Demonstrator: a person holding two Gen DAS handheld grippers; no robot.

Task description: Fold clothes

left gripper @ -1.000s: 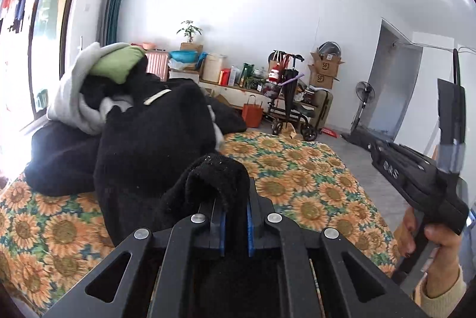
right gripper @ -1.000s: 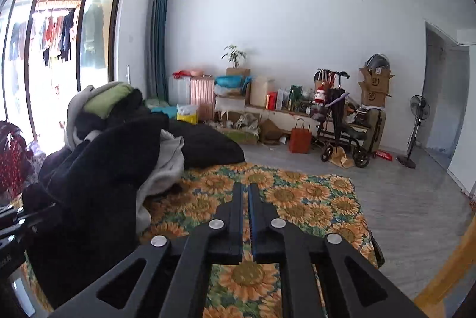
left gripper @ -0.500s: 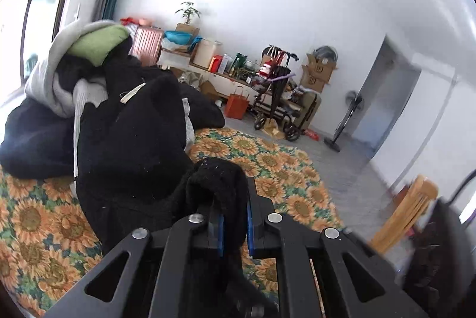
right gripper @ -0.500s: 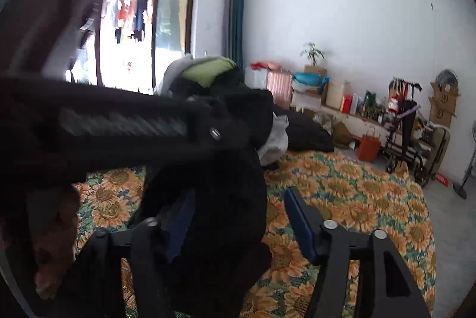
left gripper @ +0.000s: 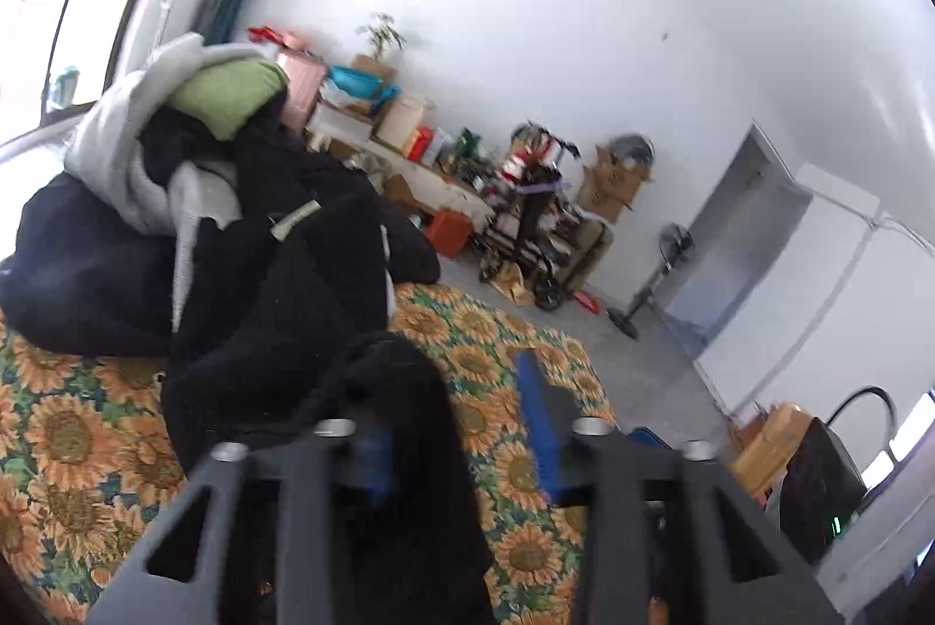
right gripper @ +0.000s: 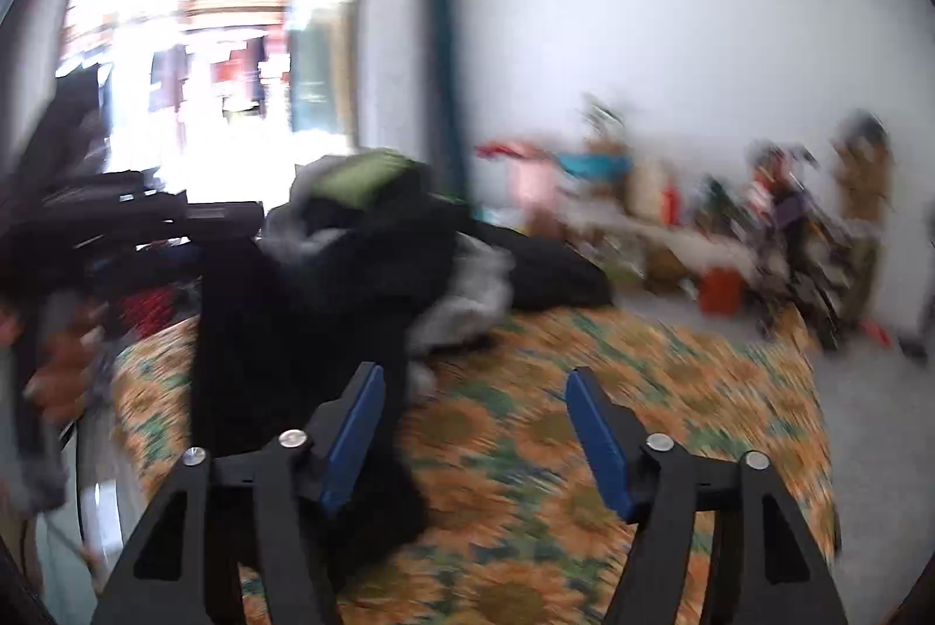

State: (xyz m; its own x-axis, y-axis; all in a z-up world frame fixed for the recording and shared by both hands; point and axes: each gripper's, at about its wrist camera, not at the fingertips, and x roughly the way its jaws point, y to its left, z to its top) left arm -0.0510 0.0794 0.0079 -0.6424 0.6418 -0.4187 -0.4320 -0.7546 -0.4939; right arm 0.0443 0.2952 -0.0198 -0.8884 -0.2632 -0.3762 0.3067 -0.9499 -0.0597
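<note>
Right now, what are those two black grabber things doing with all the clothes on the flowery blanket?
A person holds a gripper in each hand to fold clothes piled on a sunflower blanket. The left gripper has a fold of a black fleece garment between its fingers, but its jaws are opening, so the cloth looks about to slip free. The right gripper is opening too, with nothing pinched; the black fleece hangs just beside its left finger. The heap is unfolded.

Sunflower worktop (left gripper: 526, 350) lies bare on the right — the clothes heap (left gripper: 193, 192) blocks the left side.
</note>
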